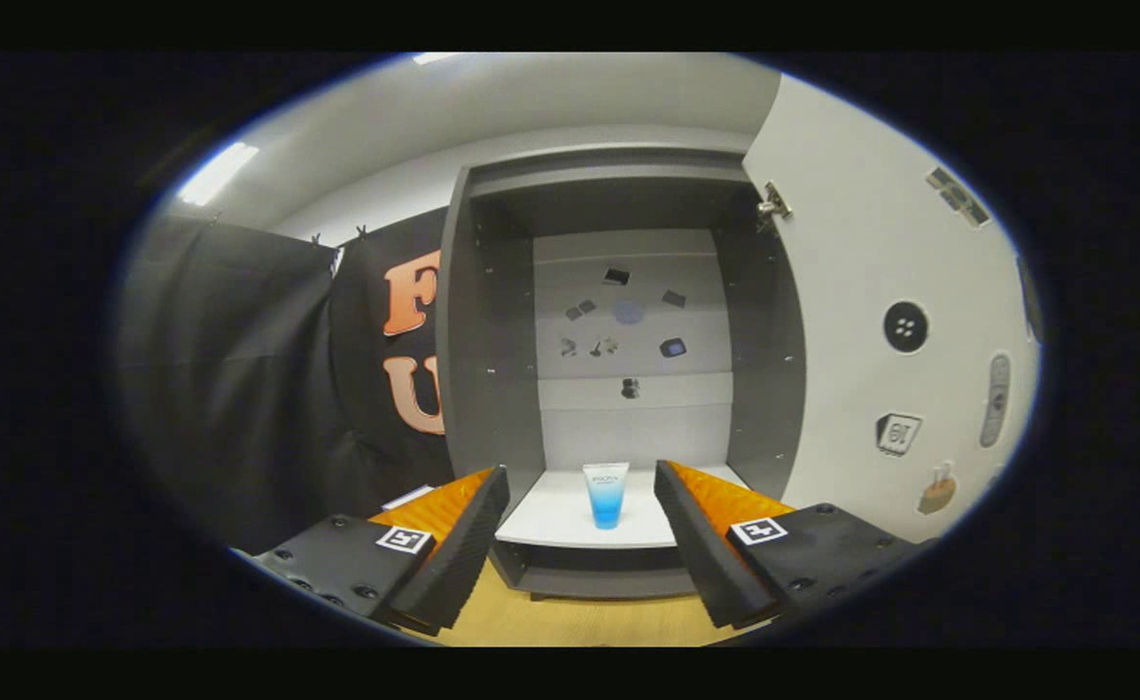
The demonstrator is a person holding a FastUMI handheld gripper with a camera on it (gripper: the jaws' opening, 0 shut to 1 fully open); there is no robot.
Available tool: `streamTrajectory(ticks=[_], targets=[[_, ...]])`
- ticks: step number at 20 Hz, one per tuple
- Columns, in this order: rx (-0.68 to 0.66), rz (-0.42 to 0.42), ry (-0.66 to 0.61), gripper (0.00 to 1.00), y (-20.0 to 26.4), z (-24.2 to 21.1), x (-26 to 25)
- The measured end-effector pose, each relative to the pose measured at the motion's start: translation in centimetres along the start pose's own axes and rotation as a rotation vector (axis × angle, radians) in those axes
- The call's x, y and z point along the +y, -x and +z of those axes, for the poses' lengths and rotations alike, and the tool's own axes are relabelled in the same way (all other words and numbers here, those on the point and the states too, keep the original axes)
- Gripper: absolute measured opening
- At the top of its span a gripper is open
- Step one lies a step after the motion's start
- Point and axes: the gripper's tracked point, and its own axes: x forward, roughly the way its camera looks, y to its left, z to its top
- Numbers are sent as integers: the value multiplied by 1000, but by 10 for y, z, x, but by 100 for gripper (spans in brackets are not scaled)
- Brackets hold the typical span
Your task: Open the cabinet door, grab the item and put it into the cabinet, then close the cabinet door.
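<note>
Gripper view: tongs [581,530] wide open, empty; blue tube [605,495] upright on cabinet shelf [540,520]; door [871,321] open. Placing looks done; next, swing door shut.

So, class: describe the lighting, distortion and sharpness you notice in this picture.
Gripper view: fisheye bends the cabinet sides and open door; ceiling lights glare brightly; the blue tube on the shelf is fairly sharp beyond the open gripper; stickers on the back panel look blurred.

Tool-mounted fisheye, level and forward along both fingers, near the open cabinet [618,321], facing its interior.
</note>
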Motion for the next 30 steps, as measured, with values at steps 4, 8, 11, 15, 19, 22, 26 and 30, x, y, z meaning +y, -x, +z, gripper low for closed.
streamTrajectory(ticks=[4, 8, 11, 15, 19, 22, 26, 30], targets=[[-63, -71, 24, 95, 65, 23, -38], [-108, -144, 16, 95, 130, 35, -81], [-127, -185, 24, 95, 176, 40, -113], [-113, -102, 22, 94, 229, 35, -117], [-120, -107, 47, 94, 272, 38, -144], [-127, -175, 45, 94, 289, 39, -184], [-123, -292, 16, 94, 287, 34, -248], [-99, -355, -10, 97, 262, 22, -296]])
